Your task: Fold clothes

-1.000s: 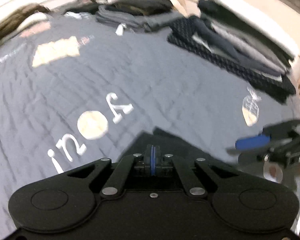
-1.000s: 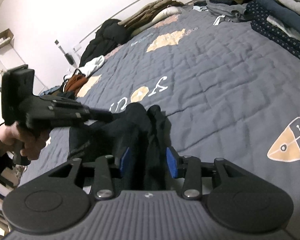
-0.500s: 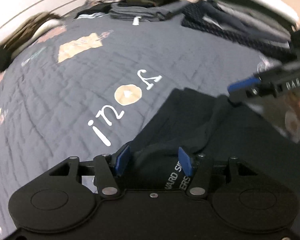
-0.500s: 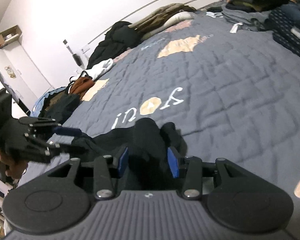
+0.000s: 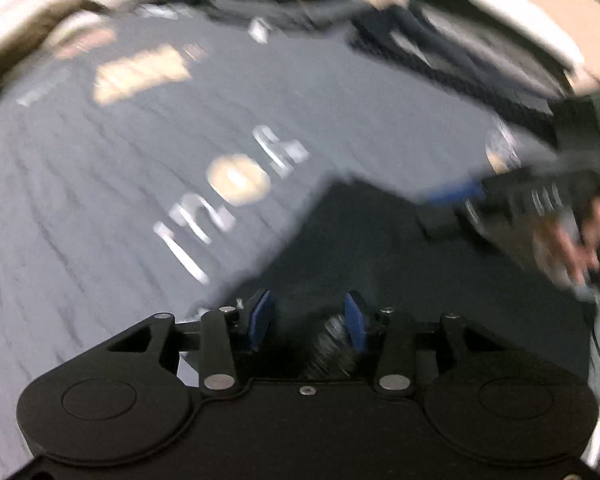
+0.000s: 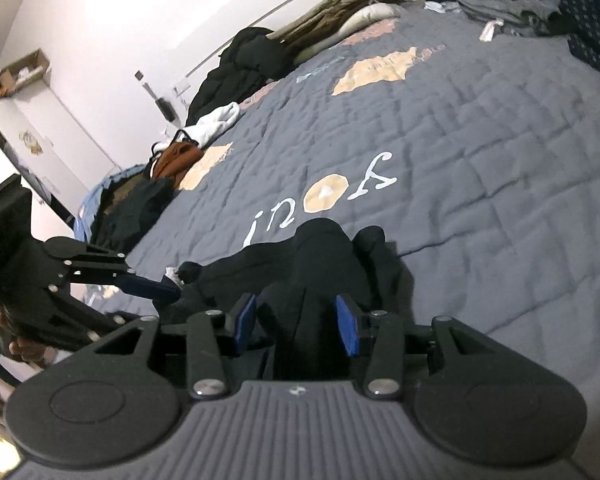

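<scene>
Both your grippers, left (image 5: pixel 306 316) and right (image 6: pixel 296 322), gape around the black garment (image 6: pixel 320 264) beside the "you" lettering (image 6: pixel 324 200), so a shallow grab could slip.

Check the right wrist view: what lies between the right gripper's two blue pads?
In the right wrist view, a bunched fold of the black garment lies between the right gripper pads, which stand apart, not clamping it.

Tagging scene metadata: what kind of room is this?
Most likely a home bedroom. The work surface is a bed with a grey quilted bedspread, folded clothes are stacked at its far edge, and jackets and loose garments are heaped along the white wall.
</scene>
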A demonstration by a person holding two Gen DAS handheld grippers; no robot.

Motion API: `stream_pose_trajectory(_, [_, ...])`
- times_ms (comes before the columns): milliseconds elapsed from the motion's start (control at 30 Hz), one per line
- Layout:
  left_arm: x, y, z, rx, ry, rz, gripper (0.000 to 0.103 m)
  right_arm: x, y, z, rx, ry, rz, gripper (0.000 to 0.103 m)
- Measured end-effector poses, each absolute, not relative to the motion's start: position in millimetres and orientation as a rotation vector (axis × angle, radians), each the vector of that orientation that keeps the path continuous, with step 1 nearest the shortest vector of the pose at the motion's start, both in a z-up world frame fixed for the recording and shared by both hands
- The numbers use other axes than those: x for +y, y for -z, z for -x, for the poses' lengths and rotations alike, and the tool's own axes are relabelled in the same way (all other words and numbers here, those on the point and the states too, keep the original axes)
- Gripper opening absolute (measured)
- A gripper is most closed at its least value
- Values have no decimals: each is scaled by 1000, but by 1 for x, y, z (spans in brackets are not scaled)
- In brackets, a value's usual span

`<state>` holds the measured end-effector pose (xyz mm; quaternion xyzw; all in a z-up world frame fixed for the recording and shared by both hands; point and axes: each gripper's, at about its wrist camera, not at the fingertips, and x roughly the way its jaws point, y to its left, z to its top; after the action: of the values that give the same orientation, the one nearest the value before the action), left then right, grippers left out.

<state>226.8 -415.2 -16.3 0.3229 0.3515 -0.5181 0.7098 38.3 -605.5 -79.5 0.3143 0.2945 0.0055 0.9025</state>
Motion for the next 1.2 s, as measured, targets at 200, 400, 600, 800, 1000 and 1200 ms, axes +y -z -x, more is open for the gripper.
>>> stream_pose_trajectory(200, [-411, 19, -229, 821, 1157, -738, 41, -602, 80, -38, 593, -4, -623, 43])
stream_pose_trajectory(400, [-407, 42, -215, 873, 1177, -847, 34, -597, 84, -41, 614, -15, -589, 44])
stream_pose_trajectory(600, [-402, 51, -210, 923, 1203, -875, 21, -593, 81, -41, 614, -43, -558, 30])
stream_pose_trajectory(800, [-401, 36, -229, 963, 1201, -750, 30, -594, 74, -39, 594, -88, -565, 18])
stream_pose_trajectory(1000, [-409, 33, -245, 1000, 1189, -644, 31, -592, 73, -39, 599, -96, -549, 18])
stream_pose_trajectory(1200, [-410, 41, -261, 1089, 1178, -513, 31, -590, 73, -38, 600, -97, -540, 18])
